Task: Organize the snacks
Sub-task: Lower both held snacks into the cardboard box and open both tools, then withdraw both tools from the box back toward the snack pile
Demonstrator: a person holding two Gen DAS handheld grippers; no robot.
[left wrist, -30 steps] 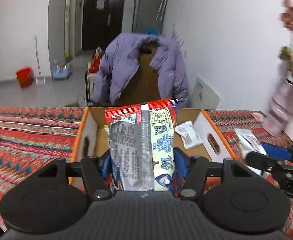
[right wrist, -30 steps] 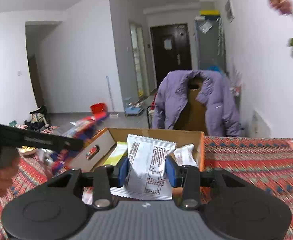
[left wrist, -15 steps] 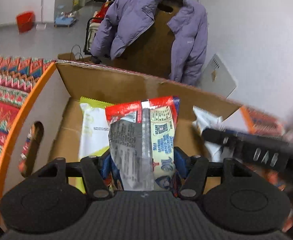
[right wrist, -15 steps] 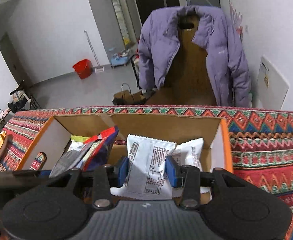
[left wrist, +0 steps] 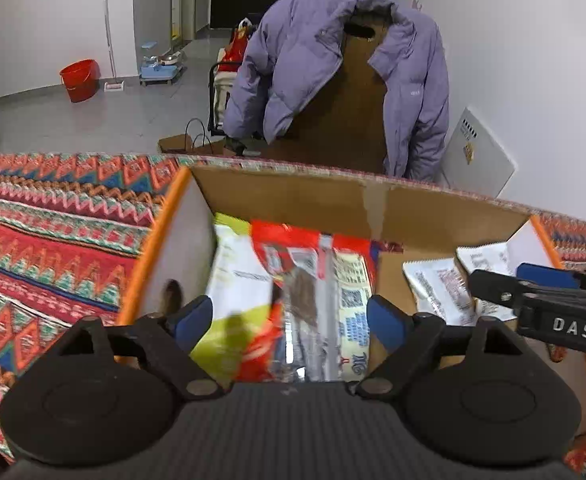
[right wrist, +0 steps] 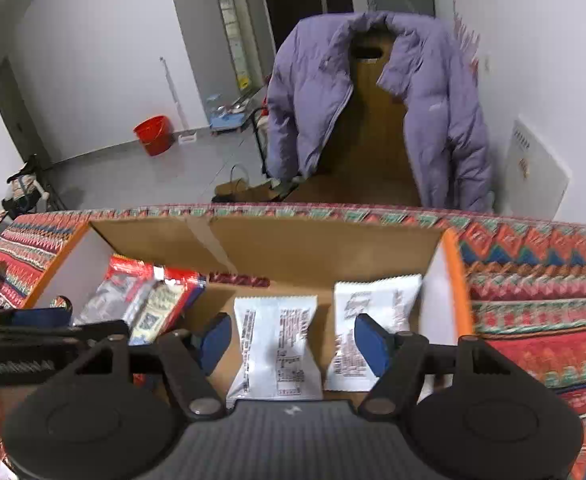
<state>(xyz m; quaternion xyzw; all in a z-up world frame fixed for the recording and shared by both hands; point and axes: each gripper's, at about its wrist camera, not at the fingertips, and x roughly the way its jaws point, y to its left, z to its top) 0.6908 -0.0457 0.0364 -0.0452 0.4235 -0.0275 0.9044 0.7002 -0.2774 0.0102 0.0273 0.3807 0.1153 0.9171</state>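
With both grippers spread wide since the half-second-earlier views, noted left gripper [left wrist: 289, 322] and right gripper [right wrist: 291, 338] holding nothing, red packet [left wrist: 317, 304] and white packet [right wrist: 277, 344] released inside cardboard box [right wrist: 325, 248]; deposits judged complete.

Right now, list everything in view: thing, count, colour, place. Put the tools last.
box: one, brown cardboard with orange edges, on the cloth.
red pack: one, red and silver, left part of the box, lying partly on the yellow pack.
yellow pack: one, white and yellow-green, by the box's left wall.
white packs: two, white with print, side by side in the right part of the box.
cloth: one, red zigzag pattern, under the box.
jacket: one, purple, draped over a brown board behind the table.
bucket: one, red, on the floor by the wall.
left tool: one, black with blue pads, open over the box.
right tool: one, same make, open over a white pack.
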